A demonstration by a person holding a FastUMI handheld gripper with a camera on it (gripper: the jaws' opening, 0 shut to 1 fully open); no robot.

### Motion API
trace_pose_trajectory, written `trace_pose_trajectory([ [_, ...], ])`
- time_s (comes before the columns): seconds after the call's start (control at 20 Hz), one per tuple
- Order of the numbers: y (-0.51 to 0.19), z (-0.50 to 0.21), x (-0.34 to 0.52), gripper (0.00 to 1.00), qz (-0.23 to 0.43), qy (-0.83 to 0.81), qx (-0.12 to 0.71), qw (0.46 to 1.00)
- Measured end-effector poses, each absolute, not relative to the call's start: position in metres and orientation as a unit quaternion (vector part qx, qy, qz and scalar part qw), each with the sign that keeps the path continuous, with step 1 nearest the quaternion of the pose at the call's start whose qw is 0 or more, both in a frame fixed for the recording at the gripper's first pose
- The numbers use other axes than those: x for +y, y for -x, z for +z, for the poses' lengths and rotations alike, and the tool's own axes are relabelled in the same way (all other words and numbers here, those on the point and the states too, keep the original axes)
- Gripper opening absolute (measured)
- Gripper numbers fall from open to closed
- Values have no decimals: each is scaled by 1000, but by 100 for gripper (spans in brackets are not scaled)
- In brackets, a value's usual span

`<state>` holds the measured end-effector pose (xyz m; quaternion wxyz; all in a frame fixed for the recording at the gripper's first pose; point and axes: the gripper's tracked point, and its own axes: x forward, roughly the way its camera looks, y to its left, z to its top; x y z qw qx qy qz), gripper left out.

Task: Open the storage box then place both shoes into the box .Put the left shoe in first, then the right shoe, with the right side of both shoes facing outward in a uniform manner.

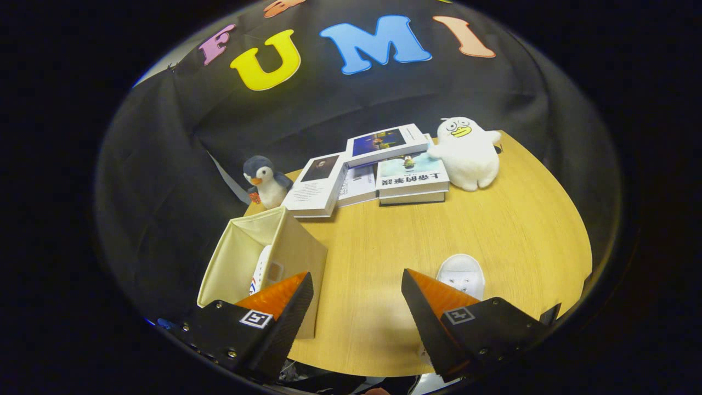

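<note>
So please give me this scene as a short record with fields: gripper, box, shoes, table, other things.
gripper: gripper open, fingers apart, holding nothing
box: beige box open, beside one finger
shoe in box: one white shoe inside
shoe on table: white shoe just past the other finger
table: wooden table
other things: books, penguin toy, white duck toy at the far side

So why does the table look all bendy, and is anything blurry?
In the gripper view the fisheye lens curves the round wooden table and stretches the open gripper; the books, penguin toy and fabric storage box look sharp; soft shadows sit under the fingers, with no strong glare.
</note>
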<state>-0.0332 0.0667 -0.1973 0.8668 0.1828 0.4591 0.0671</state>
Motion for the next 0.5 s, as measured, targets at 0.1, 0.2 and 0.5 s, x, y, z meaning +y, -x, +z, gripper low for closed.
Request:
trace_pose_trajectory([
  [0.1,39,-210,45,98,49,-175,464,867],
  [0.2,47,-223,28,98,36,-170,472,864],
  [0.5,71,-267,-14,98,-1,-165,503,848],
])
